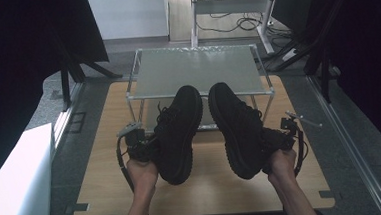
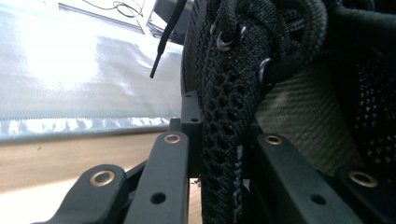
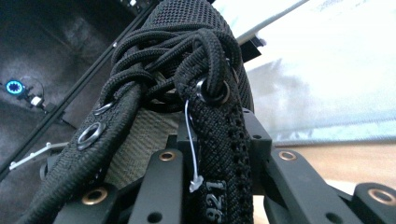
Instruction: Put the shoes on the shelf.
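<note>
Each hand-held gripper clamps a shoe's collar: left gripper on the left shoe, right gripper on the right shoe, toes pointing toward the rack.

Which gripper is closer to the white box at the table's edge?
Left. The left gripper, clamping the left shoe, sits nearer the white box; the right gripper is across the table.

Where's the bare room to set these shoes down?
The rack's top shelf is bare ahead of the toes. The wooden board is free left of the left gripper and right of the right gripper. The middle is crowded by the left shoe and right shoe.
</note>
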Action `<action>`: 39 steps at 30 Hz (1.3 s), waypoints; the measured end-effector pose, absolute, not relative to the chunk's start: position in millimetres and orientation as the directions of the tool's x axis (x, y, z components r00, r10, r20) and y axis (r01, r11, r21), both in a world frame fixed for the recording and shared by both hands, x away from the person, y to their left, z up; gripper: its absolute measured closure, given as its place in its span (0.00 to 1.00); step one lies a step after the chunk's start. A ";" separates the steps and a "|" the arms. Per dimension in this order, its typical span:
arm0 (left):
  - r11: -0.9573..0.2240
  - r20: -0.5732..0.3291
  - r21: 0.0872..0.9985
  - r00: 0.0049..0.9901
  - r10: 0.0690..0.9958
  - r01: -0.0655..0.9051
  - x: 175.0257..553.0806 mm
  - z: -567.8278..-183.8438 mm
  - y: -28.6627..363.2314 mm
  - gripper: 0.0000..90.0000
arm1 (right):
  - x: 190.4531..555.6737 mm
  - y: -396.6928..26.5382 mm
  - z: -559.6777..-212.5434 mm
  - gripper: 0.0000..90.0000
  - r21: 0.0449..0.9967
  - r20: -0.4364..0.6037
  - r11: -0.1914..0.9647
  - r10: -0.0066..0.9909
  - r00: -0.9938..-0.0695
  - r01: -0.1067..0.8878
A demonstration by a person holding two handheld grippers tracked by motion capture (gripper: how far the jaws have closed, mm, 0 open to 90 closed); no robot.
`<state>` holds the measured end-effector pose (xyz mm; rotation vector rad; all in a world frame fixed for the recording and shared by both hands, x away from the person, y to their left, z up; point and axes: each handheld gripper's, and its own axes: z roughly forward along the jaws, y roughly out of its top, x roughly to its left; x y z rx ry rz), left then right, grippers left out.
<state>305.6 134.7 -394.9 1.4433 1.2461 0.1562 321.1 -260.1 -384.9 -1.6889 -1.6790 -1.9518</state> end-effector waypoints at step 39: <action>0.330 -0.569 0.746 0.294 0.768 0.579 419.7 -321.8 120.0 0.88 | 428.7 -236.8 -331.7 0.83 0.605 0.772 -0.523 0.570 -0.282 0.601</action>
